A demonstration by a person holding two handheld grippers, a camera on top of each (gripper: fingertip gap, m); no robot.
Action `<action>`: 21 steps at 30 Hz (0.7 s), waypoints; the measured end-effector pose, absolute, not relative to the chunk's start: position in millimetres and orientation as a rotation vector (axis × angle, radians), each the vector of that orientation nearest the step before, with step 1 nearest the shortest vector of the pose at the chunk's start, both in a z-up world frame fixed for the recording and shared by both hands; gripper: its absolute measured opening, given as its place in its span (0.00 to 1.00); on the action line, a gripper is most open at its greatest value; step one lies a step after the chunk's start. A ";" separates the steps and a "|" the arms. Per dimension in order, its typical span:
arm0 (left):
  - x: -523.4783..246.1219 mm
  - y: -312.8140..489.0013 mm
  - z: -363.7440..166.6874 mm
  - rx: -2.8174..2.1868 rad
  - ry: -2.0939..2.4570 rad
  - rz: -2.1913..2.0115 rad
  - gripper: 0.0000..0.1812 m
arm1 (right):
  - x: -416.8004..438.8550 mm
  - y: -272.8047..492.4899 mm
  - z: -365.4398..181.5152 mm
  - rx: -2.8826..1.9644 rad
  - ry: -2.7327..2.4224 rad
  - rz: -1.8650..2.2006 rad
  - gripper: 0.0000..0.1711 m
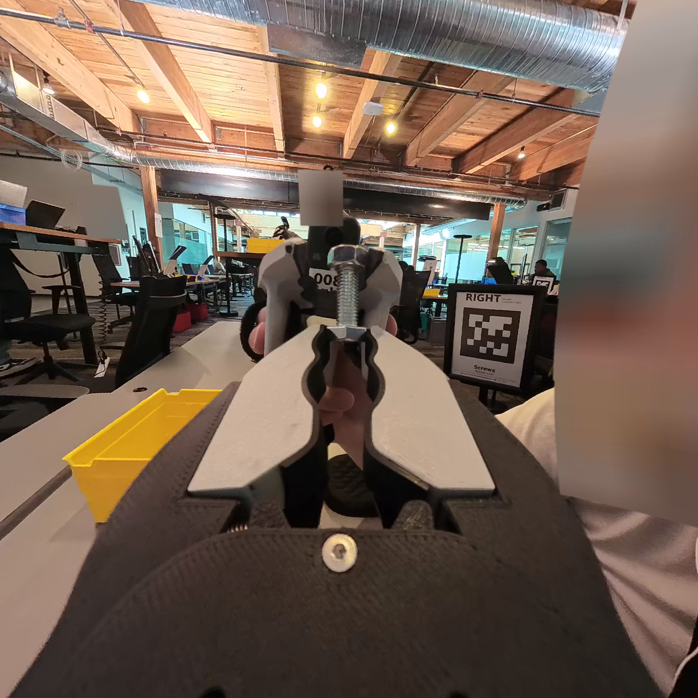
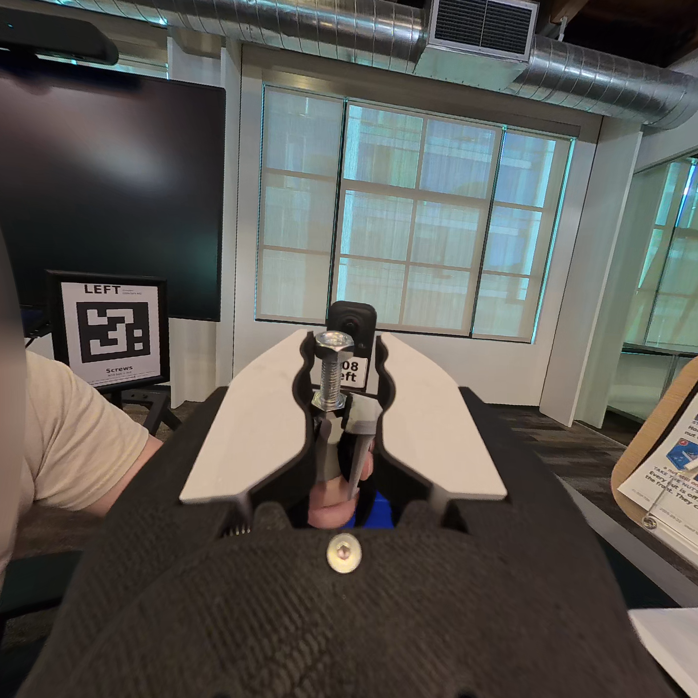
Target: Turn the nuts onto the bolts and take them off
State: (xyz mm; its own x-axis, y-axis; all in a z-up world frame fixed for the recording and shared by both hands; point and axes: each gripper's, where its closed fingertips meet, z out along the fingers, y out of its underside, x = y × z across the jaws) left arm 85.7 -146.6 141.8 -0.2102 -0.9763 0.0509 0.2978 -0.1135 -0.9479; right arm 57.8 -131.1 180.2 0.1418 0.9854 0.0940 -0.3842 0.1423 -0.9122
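One bolt (image 1: 348, 298) spans the gap between the two grippers, held in the air above the surface (image 1: 34, 464). The left gripper (image 1: 347, 334) pinches the nut (image 1: 347, 334) at the bolt's near end; the right gripper (image 1: 349, 257) clamps the hex head (image 1: 348, 254) at the far end. From the other side, the right gripper (image 2: 336, 349) grips the head (image 2: 334, 345), with the nut (image 2: 328, 401) below it. A yellow bin (image 1: 124, 445) sits left of the bolt, and a framed marker sign (image 1: 489, 336) stands right of it. The steel looks stiff, fairly heavy and slick, so I judge the hex flats the safest hold; the threads would likely slip.
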 end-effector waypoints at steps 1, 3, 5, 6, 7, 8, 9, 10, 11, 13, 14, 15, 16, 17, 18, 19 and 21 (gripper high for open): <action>85.9 -146.2 141.5 -0.929 1.067 -1.551 0.10 | 58.0 -130.6 179.8 -0.883 -0.883 1.196 0.19; 86.4 -146.6 141.2 -0.927 1.066 -1.565 0.10 | 58.1 -130.7 179.7 -0.881 -0.887 1.196 0.18; 86.4 -146.3 141.2 -0.928 1.064 -1.570 0.10 | 58.8 -130.8 179.5 -0.880 -0.894 1.198 0.18; 86.2 -146.4 141.3 -0.927 1.064 -1.572 0.10 | 59.2 -131.2 179.5 -0.877 -0.897 1.199 0.18; 85.9 -146.7 141.7 -0.926 1.064 -1.575 0.10 | 59.6 -131.6 179.5 -0.874 -0.901 1.202 0.17; 85.9 -146.8 142.1 -0.923 1.063 -1.576 0.10 | 60.0 -132.0 179.7 -0.871 -0.903 1.206 0.17; 85.5 -146.7 142.7 -0.920 1.062 -1.580 0.10 | 60.7 -132.2 180.0 -0.869 -0.905 1.211 0.17; 85.2 -146.8 143.7 -0.917 1.060 -1.585 0.09 | 61.4 -132.0 180.2 -0.867 -0.905 1.215 0.17; 84.8 -146.3 144.3 -0.916 1.057 -1.588 0.09 | 62.3 -131.6 180.4 -0.866 -0.903 1.217 0.17; 84.6 -146.0 144.4 -0.916 1.057 -1.596 0.09 | 63.6 -131.2 180.1 -0.863 -0.908 1.226 0.17; 85.0 -146.1 144.4 -0.918 1.057 -1.599 0.09 | 63.8 -131.1 179.9 -0.862 -0.911 1.230 0.16; 84.8 -146.6 144.5 -0.919 1.058 -1.601 0.09 | 63.9 -131.3 179.6 -0.860 -0.915 1.234 0.16; 84.8 -147.2 144.7 -0.919 1.057 -1.603 0.09 | 64.0 -132.3 179.5 -0.854 -0.921 1.239 0.15; 84.4 -147.1 144.3 -0.919 1.059 -1.606 0.09 | 64.1 -133.2 179.2 -0.850 -0.928 1.244 0.14; 84.5 -147.3 144.0 -0.920 1.059 -1.608 0.09 | 64.3 -133.5 179.1 -0.849 -0.932 1.249 0.14; 84.6 -147.1 143.7 -0.920 1.059 -1.609 0.09 | 64.5 -133.7 179.0 -0.848 -0.935 1.253 0.14; 84.6 -146.7 144.3 -0.921 1.061 -1.609 0.09 | 65.4 -134.6 178.7 -0.840 -0.945 1.259 0.13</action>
State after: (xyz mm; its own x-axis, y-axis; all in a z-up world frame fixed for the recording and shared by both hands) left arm 84.6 -146.7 144.3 -0.2502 -0.9650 0.0789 0.3075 -0.1565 -0.9386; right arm 65.4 -134.6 178.7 0.0566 0.9918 0.1148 -0.3878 0.1278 -0.9128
